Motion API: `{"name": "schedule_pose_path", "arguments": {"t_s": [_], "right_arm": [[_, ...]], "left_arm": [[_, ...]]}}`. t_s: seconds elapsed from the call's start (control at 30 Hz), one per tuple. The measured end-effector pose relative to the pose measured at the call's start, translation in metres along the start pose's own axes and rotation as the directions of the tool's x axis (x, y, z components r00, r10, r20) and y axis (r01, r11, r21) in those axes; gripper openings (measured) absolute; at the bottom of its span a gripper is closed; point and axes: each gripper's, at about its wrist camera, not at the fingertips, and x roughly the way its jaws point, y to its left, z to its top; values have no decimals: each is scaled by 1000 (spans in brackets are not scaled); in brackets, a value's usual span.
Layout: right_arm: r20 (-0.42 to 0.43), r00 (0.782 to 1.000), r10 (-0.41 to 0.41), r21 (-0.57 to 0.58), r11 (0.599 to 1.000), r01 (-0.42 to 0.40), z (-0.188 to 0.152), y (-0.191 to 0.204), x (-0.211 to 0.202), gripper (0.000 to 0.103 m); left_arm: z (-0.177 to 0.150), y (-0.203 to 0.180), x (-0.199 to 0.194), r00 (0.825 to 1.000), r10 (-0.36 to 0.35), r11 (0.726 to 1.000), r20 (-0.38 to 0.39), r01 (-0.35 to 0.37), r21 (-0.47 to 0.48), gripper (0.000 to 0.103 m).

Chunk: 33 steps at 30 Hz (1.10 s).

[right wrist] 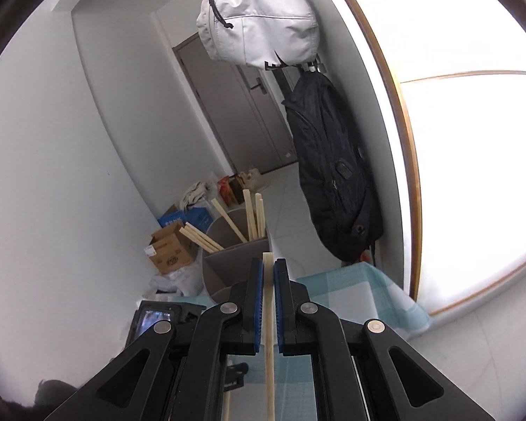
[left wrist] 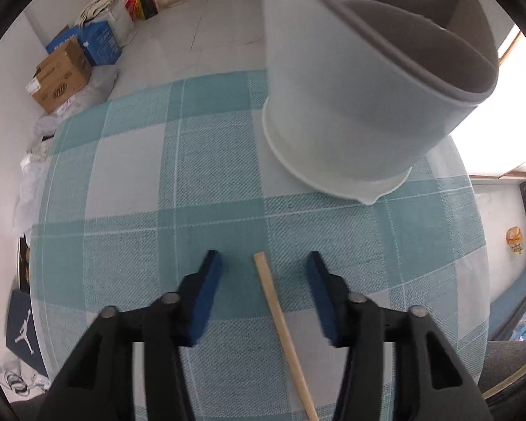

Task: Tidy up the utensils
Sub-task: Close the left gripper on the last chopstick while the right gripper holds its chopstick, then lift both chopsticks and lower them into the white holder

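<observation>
In the left wrist view, a wooden chopstick (left wrist: 284, 329) lies on the teal checked tablecloth (left wrist: 179, 189) between the open blue-padded fingers of my left gripper (left wrist: 263, 266); the fingers are apart from it. A grey divided utensil holder (left wrist: 368, 80) stands just ahead on the right. In the right wrist view, my right gripper (right wrist: 268, 266) is shut on a wooden chopstick (right wrist: 269, 315) and holds it in the air, pointing toward the utensil holder (right wrist: 235, 263), which holds several chopsticks (right wrist: 249, 217).
Cardboard boxes (left wrist: 61, 77) and bags sit on the floor beyond the table's far edge. A black backpack (right wrist: 333, 182) and a grey bag (right wrist: 259, 21) hang on the wall by a bright window. The left gripper's camera body (right wrist: 157, 319) shows low left.
</observation>
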Motion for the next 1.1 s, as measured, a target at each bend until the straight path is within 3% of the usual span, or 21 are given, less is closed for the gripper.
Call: {"name": "schedule_pose_path", "arguments": {"t_s": [0.03, 0.07, 0.13, 0.27, 0.37, 0.6, 0.73, 0.97, 1.1], "right_arm": [[-1, 1000, 1, 8, 1000, -1, 0, -1, 0, 5], [-3, 1000, 2, 17, 1000, -2, 1, -3, 0, 5], [-8, 1000, -1, 34, 999, 1, 1, -7, 0, 5], [-12, 1000, -7, 55, 998, 8, -1, -13, 0, 5], [-16, 1000, -8, 60, 998, 9, -1, -14, 0, 5], [-36, 999, 1, 70, 998, 1, -4, -12, 3, 5], [-13, 1000, 3, 47, 999, -3, -4, -6, -2, 5], [9, 1000, 4, -13, 1000, -4, -8, 10, -4, 5], [22, 1000, 8, -38, 999, -7, -8, 22, -7, 5]], "left_arm": [[-1, -3, -1, 1000, -5, 1000, 6, 5, 15, 22], [-2, -5, -2, 1000, -7, 999, 10, 6, 32, 8], [-1, -10, -3, 1000, -4, 999, 10, 3, 42, 3], [-3, -7, -7, 999, -40, 999, 27, 40, -6, 2], [-4, -4, -22, 993, -60, 998, 100, 62, -24, 2], [-16, 2, -73, 949, -115, 990, 295, 134, -44, 2], [-26, 5, -99, 910, -136, 984, 392, 169, -51, 2], [-20, 13, -107, 873, -153, 981, 464, 191, -35, 2], [-22, 11, -115, 866, -155, 983, 475, 181, -10, 2]]}}
